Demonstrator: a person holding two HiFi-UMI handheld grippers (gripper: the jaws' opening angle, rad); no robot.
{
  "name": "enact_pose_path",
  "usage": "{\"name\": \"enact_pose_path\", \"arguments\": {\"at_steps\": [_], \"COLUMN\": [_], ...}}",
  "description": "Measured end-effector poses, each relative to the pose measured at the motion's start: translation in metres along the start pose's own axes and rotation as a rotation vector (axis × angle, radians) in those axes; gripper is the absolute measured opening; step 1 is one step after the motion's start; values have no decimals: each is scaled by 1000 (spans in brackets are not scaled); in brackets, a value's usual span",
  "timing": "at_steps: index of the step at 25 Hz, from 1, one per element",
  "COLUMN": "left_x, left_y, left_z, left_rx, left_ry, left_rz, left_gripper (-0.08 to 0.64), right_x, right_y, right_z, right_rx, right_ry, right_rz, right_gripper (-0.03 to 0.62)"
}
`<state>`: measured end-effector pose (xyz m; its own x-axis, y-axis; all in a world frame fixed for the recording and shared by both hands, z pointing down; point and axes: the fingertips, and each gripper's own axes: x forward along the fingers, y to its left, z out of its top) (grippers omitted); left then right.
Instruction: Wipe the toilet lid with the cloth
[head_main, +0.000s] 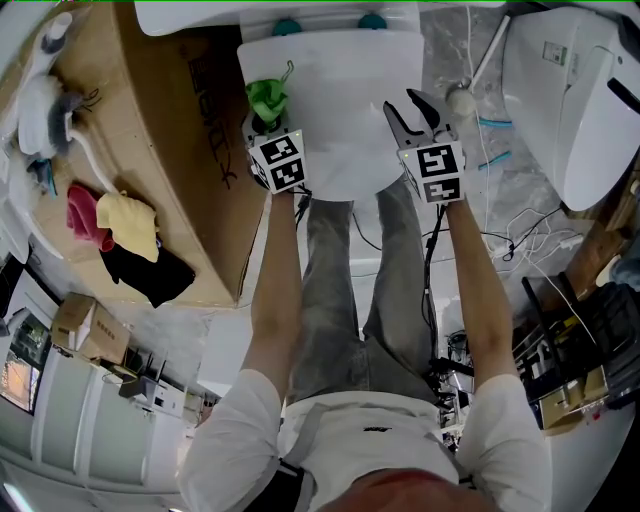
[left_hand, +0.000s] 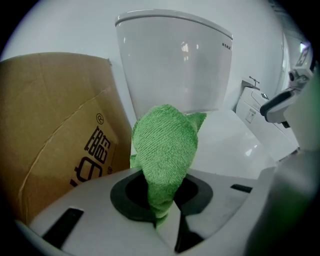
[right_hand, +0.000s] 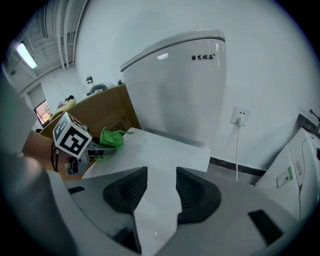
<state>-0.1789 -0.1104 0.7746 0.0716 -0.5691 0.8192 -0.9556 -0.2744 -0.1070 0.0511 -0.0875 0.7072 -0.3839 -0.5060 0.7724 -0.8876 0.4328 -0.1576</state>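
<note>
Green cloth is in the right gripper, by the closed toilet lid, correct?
Wrong gripper. The green cloth is clamped in the left gripper, as the left gripper view shows. The right gripper is open and empty. The cloth is by the closed toilet lid.

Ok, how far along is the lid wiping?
Done: the cloth is clamped in the left gripper. In hand: it's held at the left edge of the lid; the right gripper is open and empty above it. Left: the wiping itself; no wiped patch shows.
</note>
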Motion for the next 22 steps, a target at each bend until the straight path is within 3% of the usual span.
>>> {"name": "enact_pose_path", "arguments": {"at_steps": [22], "left_x": [-18], "left_y": [-130], "left_z": [0], "left_rx": [46], "left_ry": [-16], "left_rz": [-152], "left_gripper": [83], "right_x": [-45], "right_y": [-38], "right_z": [-55], "right_rx": [54], "right_ry": [1], "right_rz": [-29], "right_gripper": [193]}}
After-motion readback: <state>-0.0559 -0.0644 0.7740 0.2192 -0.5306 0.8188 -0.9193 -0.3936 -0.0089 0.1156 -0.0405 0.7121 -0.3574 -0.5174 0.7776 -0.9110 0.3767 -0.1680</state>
